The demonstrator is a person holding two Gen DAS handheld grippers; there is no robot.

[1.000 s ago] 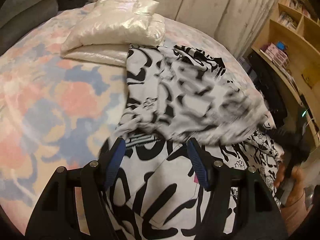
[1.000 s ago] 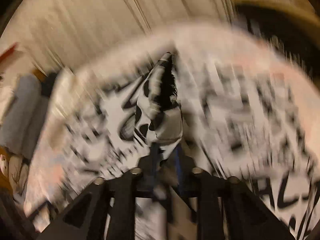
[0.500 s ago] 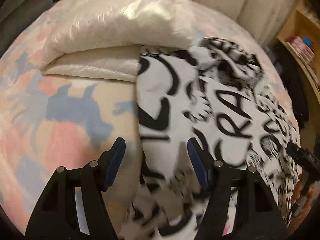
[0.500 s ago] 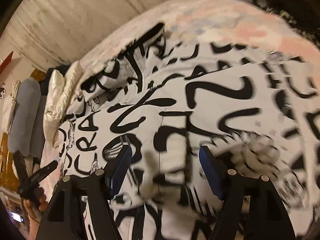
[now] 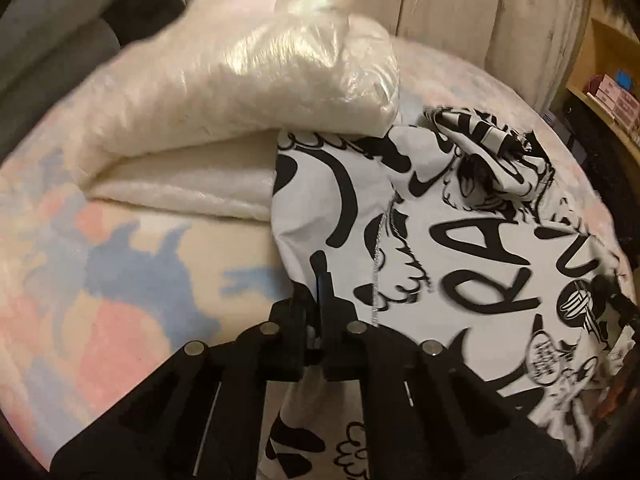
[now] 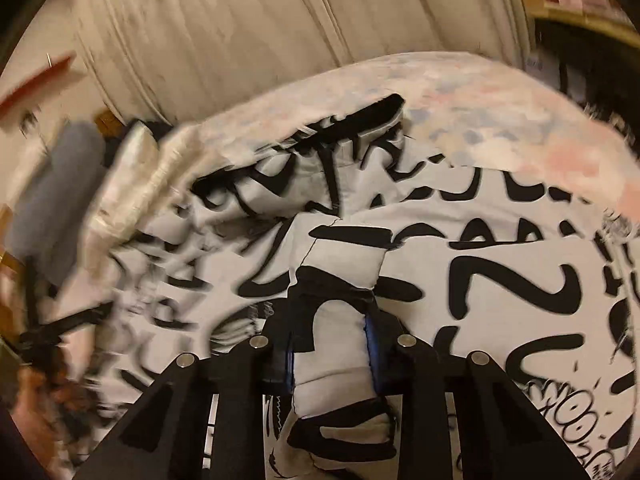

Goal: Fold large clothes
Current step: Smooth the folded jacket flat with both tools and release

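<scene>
A large white garment with black lettering lies spread on the bed. In the left wrist view my left gripper is shut on the garment's left edge, where the fabric meets the bedspread. In the right wrist view my right gripper has a thick bunched fold of the same garment between its blue pads. Its jaws are closing and the fabric fills the gap. A crumpled sleeve or collar lies at the garment's far end.
A shiny cream padded jacket, folded, lies on the pastel bedspread touching the garment's far left corner. Grey cushions sit behind it. Pale wall panels back the bed. Wooden shelves stand to the right.
A second ago the right gripper held raised fabric, then stood open over the flat garment. Both grippers have now come down and closed on the cloth, the left at its edge.
</scene>
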